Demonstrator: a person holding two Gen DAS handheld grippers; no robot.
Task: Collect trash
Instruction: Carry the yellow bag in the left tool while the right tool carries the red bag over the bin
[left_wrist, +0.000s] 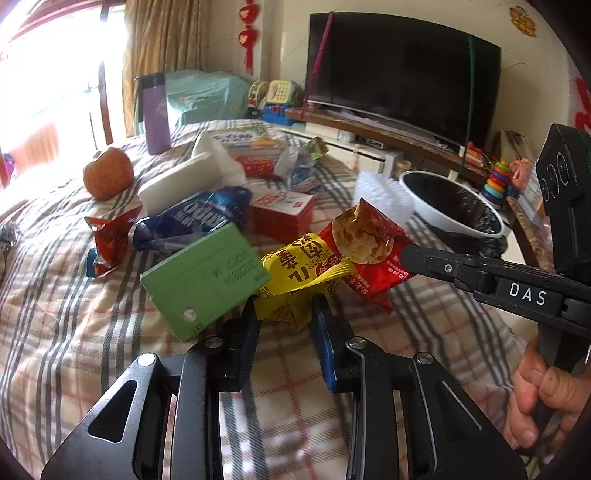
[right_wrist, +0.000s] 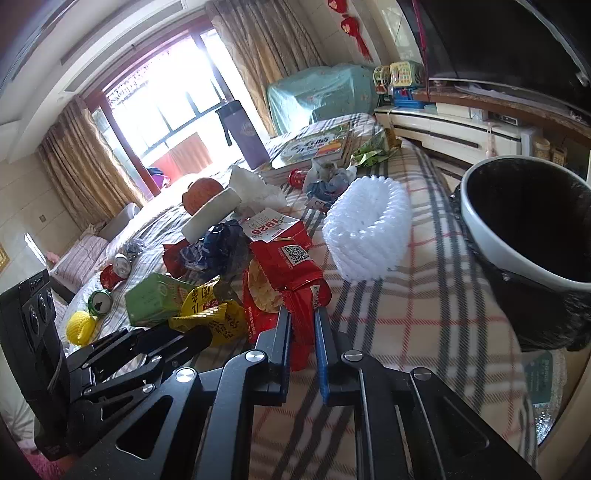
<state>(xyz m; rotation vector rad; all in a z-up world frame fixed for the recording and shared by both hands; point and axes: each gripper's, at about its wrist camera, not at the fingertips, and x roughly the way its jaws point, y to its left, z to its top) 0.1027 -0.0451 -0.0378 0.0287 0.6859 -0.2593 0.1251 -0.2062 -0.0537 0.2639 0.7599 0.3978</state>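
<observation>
A yellow snack wrapper (left_wrist: 295, 266) (right_wrist: 207, 299) lies crumpled on the plaid blanket (left_wrist: 92, 325), and my left gripper (left_wrist: 286, 317) (right_wrist: 205, 334) is shut on its near end. Beside it a red chip bag (left_wrist: 365, 243) (right_wrist: 291, 273) stands up off the blanket. My right gripper (left_wrist: 406, 258) (right_wrist: 301, 321) is shut on the bag's lower edge, which shows pinched between the two fingers in the right wrist view. A green carton (left_wrist: 203, 277) (right_wrist: 151, 299) leans just left of the yellow wrapper. A white bin with a black liner (left_wrist: 436, 218) (right_wrist: 491, 243) stands off the blanket's right edge.
A blue wrapper (left_wrist: 192, 218), a red box (left_wrist: 284, 214), a small red wrapper (left_wrist: 110, 240), a tissue pack (left_wrist: 177, 184), an apple (left_wrist: 107, 177) and a purple bottle (left_wrist: 155, 118) lie beyond. White foam netting (right_wrist: 365, 229) sits near the bin; cans (right_wrist: 118, 266) lie far left.
</observation>
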